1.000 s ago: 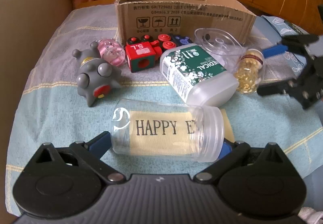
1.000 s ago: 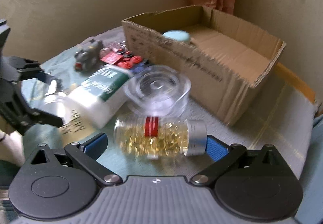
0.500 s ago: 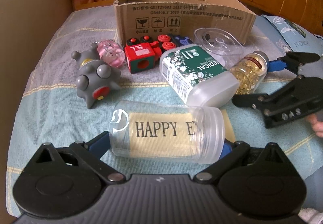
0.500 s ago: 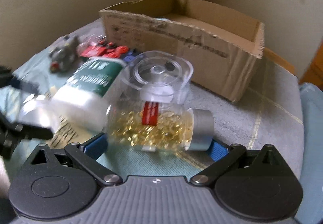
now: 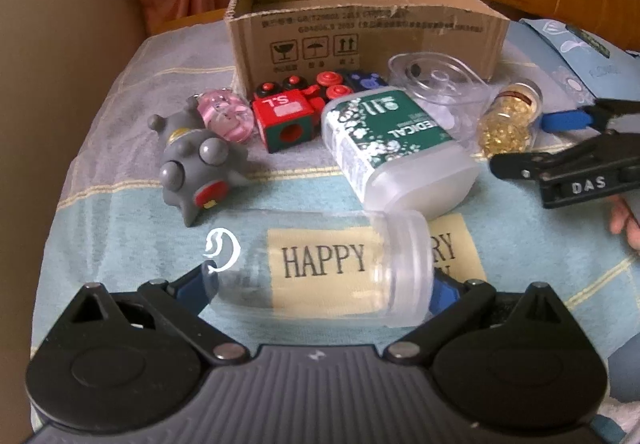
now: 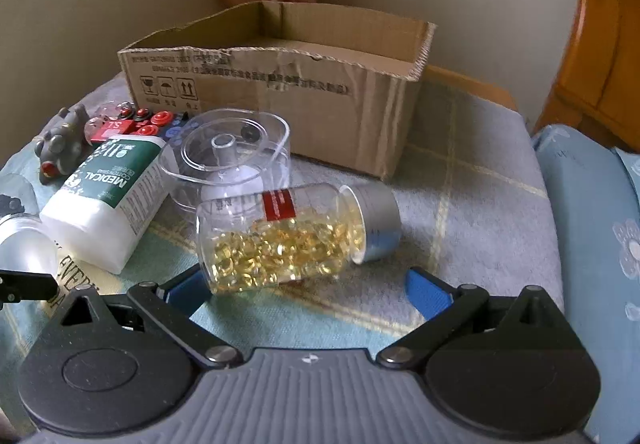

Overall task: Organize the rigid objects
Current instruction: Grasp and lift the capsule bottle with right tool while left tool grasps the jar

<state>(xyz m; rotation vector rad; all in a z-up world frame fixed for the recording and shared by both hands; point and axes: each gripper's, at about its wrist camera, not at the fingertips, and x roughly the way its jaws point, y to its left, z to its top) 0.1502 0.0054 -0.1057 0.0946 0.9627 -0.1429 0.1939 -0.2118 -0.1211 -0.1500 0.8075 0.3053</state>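
So on the bed [image 5: 120, 212], far left there's a grey toy [image 5: 196, 168] on its side, a pink toy [image 5: 228, 116] right behind it, then a red block [image 5: 288, 120] and a medical bottle [image 5: 384, 140] lying flat. Behind those sits an open box [image 5: 360, 32]. Up front the left tool [image 5: 320, 284] has its blue fingers [image 5: 188, 284] on both ends of a clear jar [image 5: 320, 272] that's lying sideways, so it looks clamped on it. Just right of the medical bottle there's a clear tub [image 6: 228, 160], and touching its front is a pill jar [image 6: 288, 236] on its side, silver cap pointing right. The right tool [image 6: 304, 292] is spread wide: left finger about touching the jar's base, right finger [image 6: 424, 290] clear of the cap.
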